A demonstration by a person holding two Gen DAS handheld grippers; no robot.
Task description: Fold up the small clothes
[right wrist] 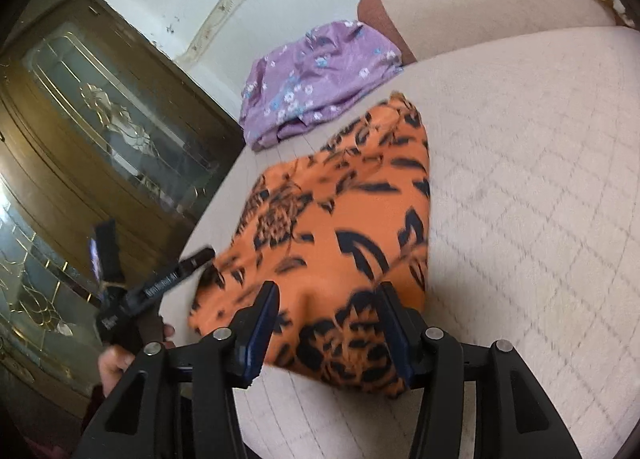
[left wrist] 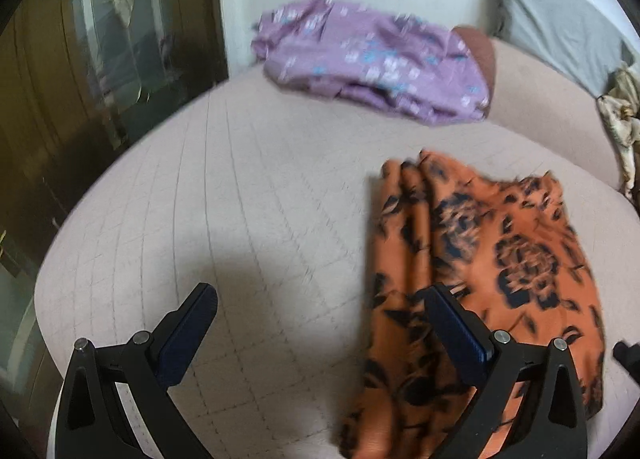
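The orange floral garment (left wrist: 480,279) lies on the quilted pink cushion (left wrist: 240,219), towards its near edge, bunched into long pleats along one side and flatter on the other. It looks part-folded rather than finished, though the blur makes the layers hard to count. Further back, at the far edge where the cushion meets the wall, a purple flowered garment (left wrist: 372,63) sits in a loose, rumpled heap, apparently waiting its turn.

The left gripper (left wrist: 320,323) hangs over the cushion with its jaws spread wide and nothing between them; one finger (left wrist: 456,327) sits over the pleated edge of the orange cloth, the other over bare quilting. The right gripper (right wrist: 328,315) is held low at the near end of the same garment (right wrist: 340,219), jaws parted to a middling gap with the cloth's edge lying between them, not pinched as far as I can tell.

I'd judge the step in hand to be taking hold of the orange piece for another fold. Next, both tongs need to close on matching corners along the near edge, catching every layer, then carry that edge evenly towards the far one.
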